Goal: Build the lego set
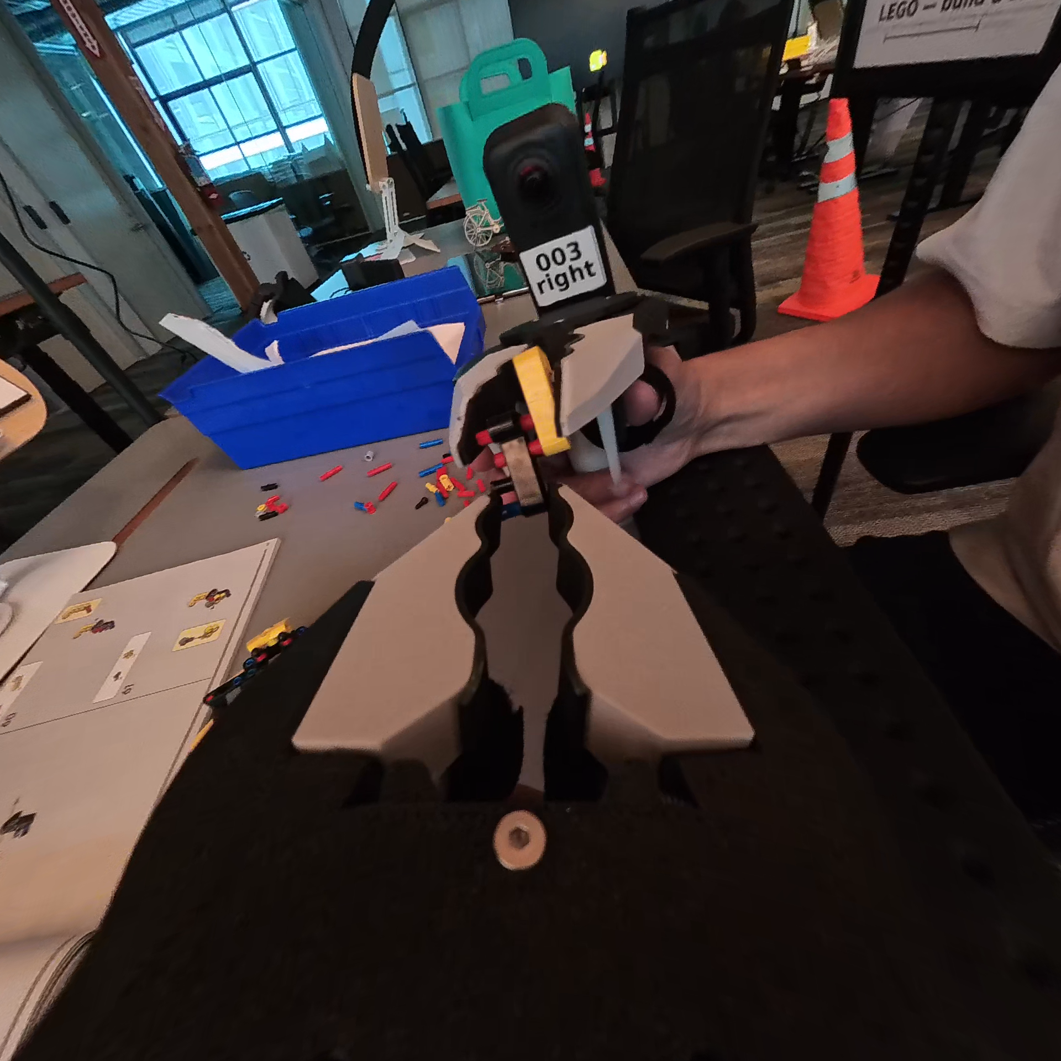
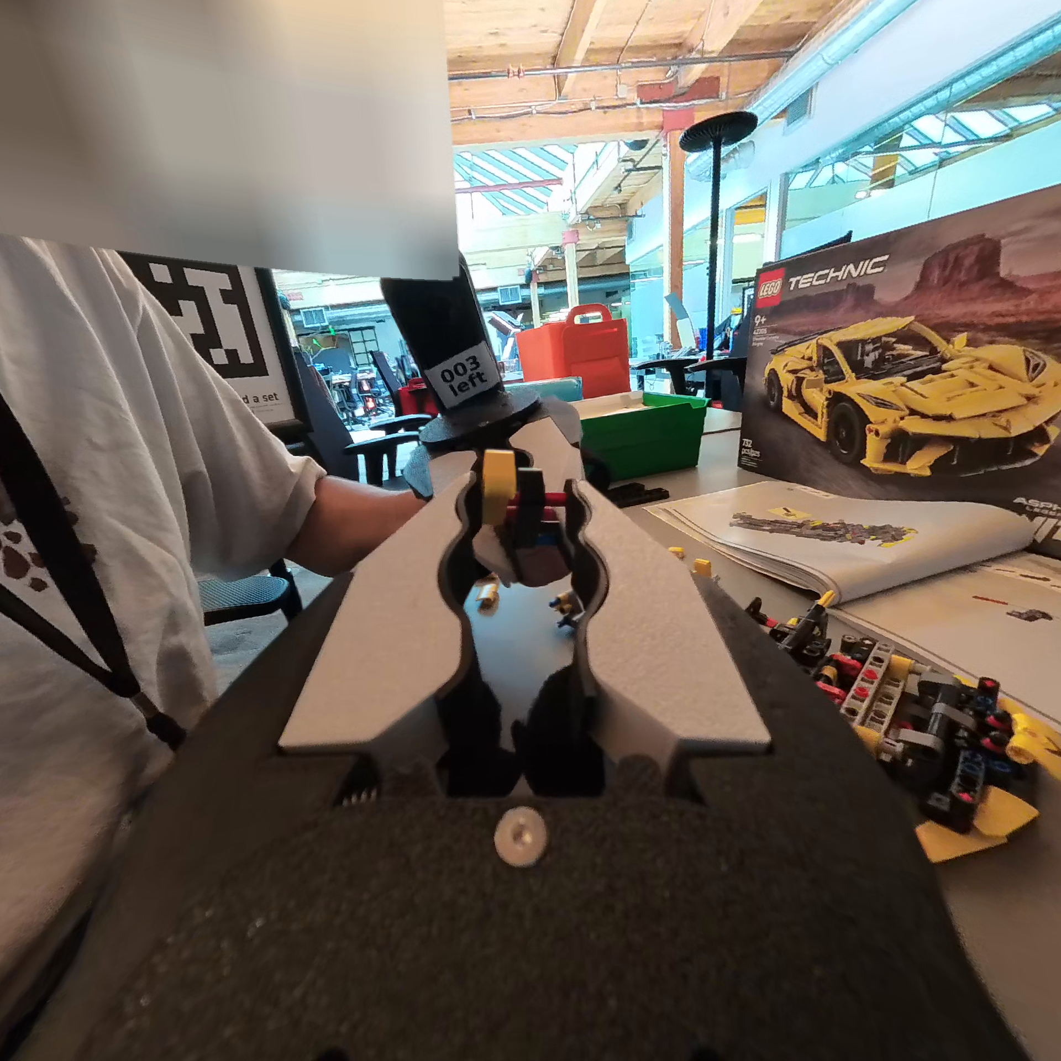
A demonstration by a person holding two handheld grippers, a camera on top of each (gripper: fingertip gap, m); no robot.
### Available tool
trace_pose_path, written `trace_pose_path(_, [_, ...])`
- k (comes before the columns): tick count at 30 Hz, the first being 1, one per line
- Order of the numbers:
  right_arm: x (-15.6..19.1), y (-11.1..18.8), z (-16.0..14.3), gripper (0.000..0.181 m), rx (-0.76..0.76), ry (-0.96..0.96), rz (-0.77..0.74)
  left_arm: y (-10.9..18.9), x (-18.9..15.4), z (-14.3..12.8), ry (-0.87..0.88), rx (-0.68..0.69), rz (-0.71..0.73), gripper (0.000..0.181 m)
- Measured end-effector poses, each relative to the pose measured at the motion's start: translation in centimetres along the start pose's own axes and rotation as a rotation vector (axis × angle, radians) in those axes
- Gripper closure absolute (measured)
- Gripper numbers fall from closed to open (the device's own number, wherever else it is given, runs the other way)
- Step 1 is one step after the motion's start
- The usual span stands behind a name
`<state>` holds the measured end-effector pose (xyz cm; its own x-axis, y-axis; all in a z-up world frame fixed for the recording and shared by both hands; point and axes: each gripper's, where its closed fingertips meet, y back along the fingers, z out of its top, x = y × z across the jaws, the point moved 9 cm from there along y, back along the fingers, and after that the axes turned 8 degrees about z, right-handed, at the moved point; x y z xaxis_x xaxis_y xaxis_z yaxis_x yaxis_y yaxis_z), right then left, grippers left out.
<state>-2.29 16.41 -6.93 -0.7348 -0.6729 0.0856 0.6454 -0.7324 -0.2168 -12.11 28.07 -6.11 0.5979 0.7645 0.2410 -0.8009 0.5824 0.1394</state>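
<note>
A small Lego sub-assembly (image 1: 531, 442) is held in the air between both grippers. It has a yellow beam (image 1: 539, 396), black and grey pieces and red pins. My left gripper (image 1: 523, 500) is shut on its lower black and blue end. My right gripper (image 1: 517, 453) faces it from the far side and is shut on the upper part with the yellow beam. In the right wrist view my right gripper (image 2: 521, 488) closes around the yellow beam (image 2: 498, 485), a black piece and a red axle (image 2: 548, 498).
Loose red, blue and yellow pins (image 1: 402, 482) lie on the grey table in front of a blue bin (image 1: 344, 373). An open instruction booklet (image 2: 832, 534) and a part-built chassis (image 2: 930, 717) lie to the right. The set's box (image 2: 907, 367) and a green bin (image 2: 643, 430) stand behind. Both grippers' tips are close together, under 4 cm apart.
</note>
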Motion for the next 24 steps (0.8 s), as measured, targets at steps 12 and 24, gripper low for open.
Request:
trace_pose_path(12, [0.3,0.1,0.1,0.157,-0.035,-0.004,0.039,0.0,-0.9,0.7,-0.082,-0.001,0.024,0.165])
trace_pose_path(24, [-2.3,1.0,-0.4,0.146,-0.050,-0.077,-0.261,-0.5,1.5,-0.7,-0.352,0.129,0.527,0.164])
